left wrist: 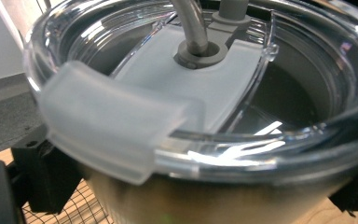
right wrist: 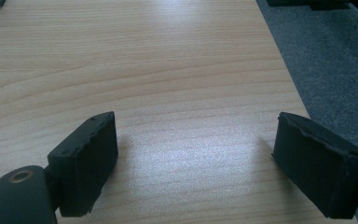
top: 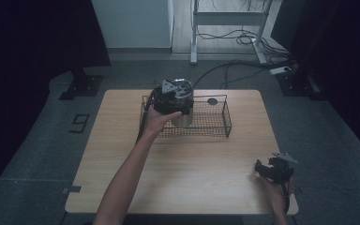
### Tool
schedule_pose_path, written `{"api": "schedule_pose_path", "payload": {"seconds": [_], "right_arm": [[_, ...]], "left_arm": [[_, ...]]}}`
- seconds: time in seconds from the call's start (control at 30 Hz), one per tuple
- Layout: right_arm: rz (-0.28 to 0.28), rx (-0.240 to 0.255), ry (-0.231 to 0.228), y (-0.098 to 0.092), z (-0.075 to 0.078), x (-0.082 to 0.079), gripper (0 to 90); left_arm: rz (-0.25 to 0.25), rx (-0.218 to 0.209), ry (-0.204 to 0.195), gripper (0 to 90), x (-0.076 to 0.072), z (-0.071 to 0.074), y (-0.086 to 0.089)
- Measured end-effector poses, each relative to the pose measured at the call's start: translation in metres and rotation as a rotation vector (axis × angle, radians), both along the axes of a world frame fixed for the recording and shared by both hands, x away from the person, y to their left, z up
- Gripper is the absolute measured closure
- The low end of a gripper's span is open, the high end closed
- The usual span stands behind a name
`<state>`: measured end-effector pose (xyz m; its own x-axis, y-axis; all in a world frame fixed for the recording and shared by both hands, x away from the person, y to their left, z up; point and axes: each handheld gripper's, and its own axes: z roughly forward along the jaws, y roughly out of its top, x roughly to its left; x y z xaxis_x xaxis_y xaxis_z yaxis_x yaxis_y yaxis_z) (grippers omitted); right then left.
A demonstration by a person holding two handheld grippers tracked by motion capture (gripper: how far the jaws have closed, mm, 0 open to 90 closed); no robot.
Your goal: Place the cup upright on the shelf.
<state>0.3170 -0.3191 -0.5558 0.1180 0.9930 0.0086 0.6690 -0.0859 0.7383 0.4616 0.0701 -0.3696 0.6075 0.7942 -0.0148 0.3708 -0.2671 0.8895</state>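
Note:
A metal tumbler (top: 186,108) with a clear lid (left wrist: 279,116) stands upright in the left end of a black wire basket (top: 215,123). My left gripper (top: 171,102) is shut on the tumbler just under its rim. In the left gripper view its black fingers (left wrist: 39,170) press the cup's sides. A grey straw (left wrist: 192,21) passes through the lid's frosted slider (left wrist: 168,79). My right gripper (top: 264,168) hovers low by the table's front right corner. It is open, its fingers (right wrist: 86,158) wide apart over bare wood with nothing between them.
The light wooden table (top: 178,178) has its right edge close beside the right gripper, with grey carpet (right wrist: 326,60) beyond it. A small dark round spot (top: 212,101) lies behind the basket. Cables and a desk frame (top: 229,28) are on the floor farther back.

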Motion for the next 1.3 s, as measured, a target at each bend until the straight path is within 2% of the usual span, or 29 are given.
{"api": "schedule_pose_path", "payload": {"seconds": [0.1,0.33,0.83,1.1,1.3], "right_arm": [[0.0,0.0,0.0,0.0,0.0,0.0,13.6],[0.0,0.0,0.0,0.0,0.0,0.0,13.6],[0.0,-0.001,0.0,0.0,0.0,0.0,13.7],[0.0,0.0,0.0,0.0,0.0,0.0,13.6],[0.0,0.0,0.0,0.0,0.0,0.0,13.6]], "left_arm": [[0.005,0.015,0.003,4.2,0.004,-0.001,-0.002],[0.02,0.018,0.021,4.2,0.014,-0.006,-0.004],[0.053,0.036,0.032,4.2,0.027,-0.017,-0.007],[0.07,0.038,0.052,4.2,0.035,-0.029,-0.011],[0.077,0.064,0.062,4.2,0.038,-0.042,-0.016]]}}
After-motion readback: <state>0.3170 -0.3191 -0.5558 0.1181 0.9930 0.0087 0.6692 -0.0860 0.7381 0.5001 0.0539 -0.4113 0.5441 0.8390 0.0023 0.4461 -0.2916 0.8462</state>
